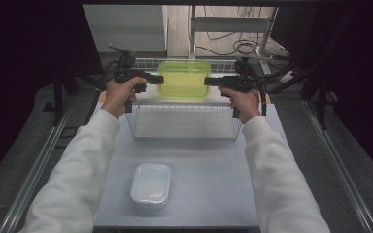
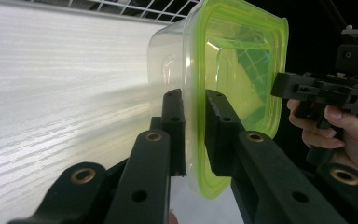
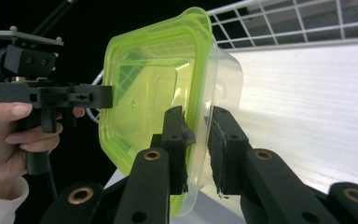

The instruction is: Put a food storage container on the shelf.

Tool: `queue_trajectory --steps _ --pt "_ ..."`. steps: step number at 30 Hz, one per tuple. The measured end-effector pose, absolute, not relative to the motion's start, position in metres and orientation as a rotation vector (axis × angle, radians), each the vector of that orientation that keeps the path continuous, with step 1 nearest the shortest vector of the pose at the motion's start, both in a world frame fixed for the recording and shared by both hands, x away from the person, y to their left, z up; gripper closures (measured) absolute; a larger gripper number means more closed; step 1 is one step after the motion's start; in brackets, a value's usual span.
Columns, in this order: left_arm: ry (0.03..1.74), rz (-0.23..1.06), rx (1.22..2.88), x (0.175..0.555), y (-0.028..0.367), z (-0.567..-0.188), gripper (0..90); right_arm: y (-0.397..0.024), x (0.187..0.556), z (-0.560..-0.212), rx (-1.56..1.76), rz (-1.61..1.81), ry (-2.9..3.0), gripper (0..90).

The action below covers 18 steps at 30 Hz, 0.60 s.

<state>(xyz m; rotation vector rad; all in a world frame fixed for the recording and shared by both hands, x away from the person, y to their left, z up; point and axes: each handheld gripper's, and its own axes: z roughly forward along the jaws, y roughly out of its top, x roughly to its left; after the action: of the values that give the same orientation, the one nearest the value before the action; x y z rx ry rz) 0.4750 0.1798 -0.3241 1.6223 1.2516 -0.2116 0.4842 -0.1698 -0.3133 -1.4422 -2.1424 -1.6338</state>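
1. Clearly the work centres on the green-lidded clear container [image 1: 184, 80], held in the air in the upper middle of the high view, above the far edge of the wire basket [image 1: 184, 122].
2. Its lid rim is pinched from both sides: the left tool [image 2: 195, 135] is clamped on the rim at the container's left end, and the right tool [image 3: 197, 142] is clamped on the rim at the opposite end.
3. Seen along each tool's jaws, the container appears turned on edge, because each camera rides rolled over with its hand; in the high view it sits roughly level.
4. Gripping two opposite ends likely keeps the light box from tipping or swinging while it is carried, since a single pinch on a thin rim would let it pivot.
5. Below it, the wire basket stands on the pale surface [image 1: 209, 179], its open top facing up, a probable source or destination for the box.
6. Farther out, in the lower middle of the high view, a white container [image 1: 150, 184] rests on the surface, well apart from both hands.
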Motion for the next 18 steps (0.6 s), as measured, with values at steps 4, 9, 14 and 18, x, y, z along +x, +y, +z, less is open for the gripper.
queue_trajectory --steps 4,9,14,18 --pt "1.261 -0.225 1.605 0.479 0.179 -0.326 79.2 -0.17 0.49 -0.319 -1.483 -1.601 -2.132 76.5" --pt "1.295 -0.284 1.552 0.489 0.182 -0.332 78.0 -0.169 0.498 -0.322 -1.527 -1.596 -2.078 75.3" --pt "1.326 -0.33 1.522 0.499 0.183 -0.336 76.4 -0.165 0.506 -0.324 -1.599 -1.564 -2.03 73.0" --pt "1.338 -0.351 1.505 0.505 0.183 -0.339 75.1 -0.163 0.511 -0.326 -1.657 -1.534 -1.981 72.1"
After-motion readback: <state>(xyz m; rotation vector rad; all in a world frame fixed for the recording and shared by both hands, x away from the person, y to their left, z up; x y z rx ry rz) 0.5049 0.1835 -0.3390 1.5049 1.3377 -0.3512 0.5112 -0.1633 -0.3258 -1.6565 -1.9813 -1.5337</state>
